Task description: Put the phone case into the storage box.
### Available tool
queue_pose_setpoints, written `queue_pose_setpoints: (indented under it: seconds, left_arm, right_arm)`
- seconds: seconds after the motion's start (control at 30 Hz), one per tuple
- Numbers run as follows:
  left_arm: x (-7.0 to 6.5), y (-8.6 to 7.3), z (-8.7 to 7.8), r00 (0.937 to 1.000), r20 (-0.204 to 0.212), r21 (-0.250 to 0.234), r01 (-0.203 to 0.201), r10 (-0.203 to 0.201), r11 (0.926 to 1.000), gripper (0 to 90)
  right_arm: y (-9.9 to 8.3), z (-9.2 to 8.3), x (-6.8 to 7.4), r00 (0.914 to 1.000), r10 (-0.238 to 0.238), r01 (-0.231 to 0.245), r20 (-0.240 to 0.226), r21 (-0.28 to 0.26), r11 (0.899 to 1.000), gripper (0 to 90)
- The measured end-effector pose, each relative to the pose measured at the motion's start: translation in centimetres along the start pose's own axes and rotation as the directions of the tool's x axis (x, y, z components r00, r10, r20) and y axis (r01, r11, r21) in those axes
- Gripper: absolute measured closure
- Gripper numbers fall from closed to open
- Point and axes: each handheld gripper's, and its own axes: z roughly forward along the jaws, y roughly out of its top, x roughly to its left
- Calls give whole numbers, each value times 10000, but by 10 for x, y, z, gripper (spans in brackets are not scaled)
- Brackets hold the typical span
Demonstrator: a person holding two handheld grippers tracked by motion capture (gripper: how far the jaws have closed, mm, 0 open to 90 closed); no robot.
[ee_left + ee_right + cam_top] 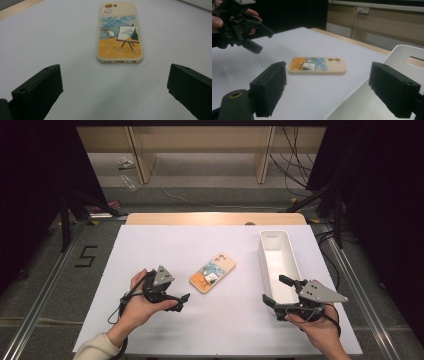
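High view: at the left of the white table top (165,245), the black left gripper (181,301) is held low over the surface in a person's hand (137,306), its jaws spread wide with nothing between them. Just ahead of those jaws, apart from them, a cream-coloured rectangular phone case printed with a painted wheat field and easel (212,272) is seen lying flat; in the left gripper view the phone case (119,35) is centred beyond the jaw tips, its port end nearest them. To the right of the case, a long white plastic bin (276,262) is set lengthwise. At its near end the black right gripper (274,291) is held, jaws spread and empty, one jaw over the bin's interior, the other just outside its left wall.
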Motion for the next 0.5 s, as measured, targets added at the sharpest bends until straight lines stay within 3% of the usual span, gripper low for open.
queue_pose_setpoints:
  seconds: [0.5]
  left_arm:
    - [-5, 19, 40, 9997, 210, 695, -139, 125, 9975, 0]
  right_arm:
    - [0, 1, 0, 10000, 29, -29, -64, -19, 10000, 155]
